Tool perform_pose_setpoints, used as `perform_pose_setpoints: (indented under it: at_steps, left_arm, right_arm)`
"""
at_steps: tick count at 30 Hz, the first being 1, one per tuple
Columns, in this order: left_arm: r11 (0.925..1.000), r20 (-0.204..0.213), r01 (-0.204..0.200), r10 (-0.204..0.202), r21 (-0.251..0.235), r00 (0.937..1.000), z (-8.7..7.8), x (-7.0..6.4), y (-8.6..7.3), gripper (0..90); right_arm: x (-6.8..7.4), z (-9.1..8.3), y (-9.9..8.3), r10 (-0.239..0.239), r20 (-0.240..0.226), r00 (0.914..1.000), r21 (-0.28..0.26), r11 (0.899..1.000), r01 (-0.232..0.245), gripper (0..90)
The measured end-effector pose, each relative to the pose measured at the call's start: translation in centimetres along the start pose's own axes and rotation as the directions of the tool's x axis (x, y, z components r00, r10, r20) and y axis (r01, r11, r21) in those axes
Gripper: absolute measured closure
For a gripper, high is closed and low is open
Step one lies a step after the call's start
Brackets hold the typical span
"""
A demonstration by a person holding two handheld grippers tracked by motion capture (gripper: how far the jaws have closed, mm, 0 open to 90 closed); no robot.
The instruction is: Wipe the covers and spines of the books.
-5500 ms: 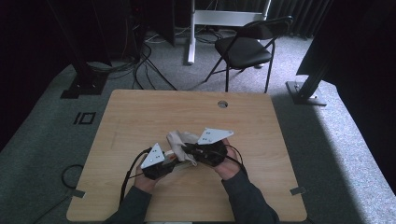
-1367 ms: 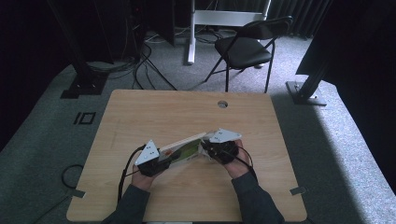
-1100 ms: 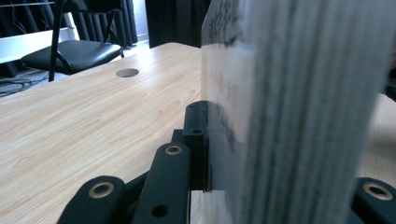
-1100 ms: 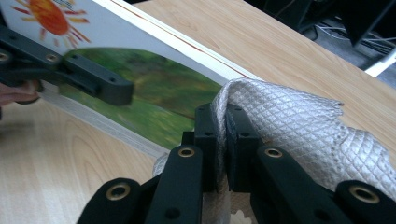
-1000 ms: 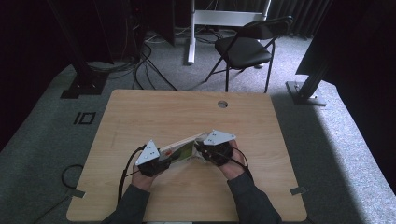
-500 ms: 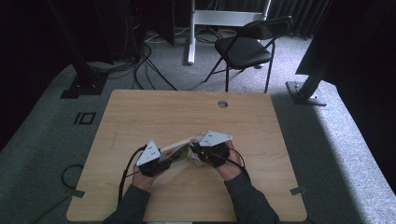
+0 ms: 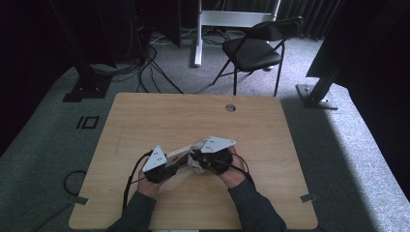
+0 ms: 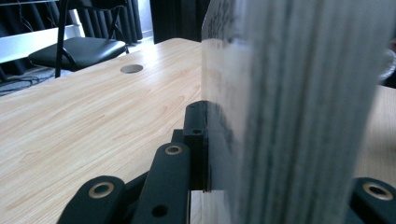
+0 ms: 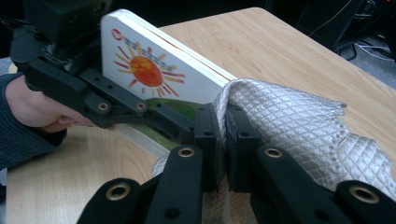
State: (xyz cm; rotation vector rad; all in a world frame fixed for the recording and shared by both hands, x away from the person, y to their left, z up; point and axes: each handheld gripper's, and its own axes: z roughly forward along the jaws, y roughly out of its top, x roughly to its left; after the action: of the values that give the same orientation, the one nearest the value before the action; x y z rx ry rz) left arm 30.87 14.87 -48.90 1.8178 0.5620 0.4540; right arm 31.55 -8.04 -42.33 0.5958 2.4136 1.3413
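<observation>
Near the table's [image 7: 145, 116] front edge, my left tool [image 9: 116, 105] clamps the stiff sun-printed white board book [image 9: 154, 70] while my right tool [image 9: 223, 135] pinches limp quilted silver cloth [image 9: 289, 121].

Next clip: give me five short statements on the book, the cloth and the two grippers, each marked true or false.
1. The left gripper is clamped on the book. True.
2. The right gripper is open and holds nothing. False: it is shut on the white cloth.
3. The book's cover shows an orange sun. True.
4. The cloth lies at the far edge of the table, by the round hole. False: it is between the hands, against the book.
5. The chair stands on the table. False: it stands on the floor beyond it.
</observation>
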Motion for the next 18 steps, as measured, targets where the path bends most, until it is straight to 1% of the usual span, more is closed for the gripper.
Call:
perform_pose_setpoints:
  at_steps: [6,8,16,18]
  left_arm:
    - [1.0,-0.001,0.003,-0.003,0.002,1.0,0.0,0.0,-0.1,78.1]
    - [1.0,-0.002,0.004,-0.004,0.003,1.0,0.1,0.0,-0.1,78.1]
    - [1.0,-0.007,0.01,-0.01,0.001,0.9999,0.0,0.1,-0.1,78.1]
    - [1.0,-0.007,0.009,-0.009,0.001,0.9999,0.0,0.1,-0.1,78.1]
  right_arm:
    - [0.7,0.3,0.6,-0.016,-0.018,0.9997,-0.004,1.0,0.016,84.9]
    - [0.9,0.4,0.8,-0.02,-0.034,0.9992,-0.01,1.0,0.02,84.9]
    - [1.9,1.0,1.4,-0.039,-0.066,0.9971,-0.017,0.999,0.038,84.9]
    - [2.1,1.1,1.5,-0.04,-0.08,0.996,-0.019,0.999,0.039,84.9]
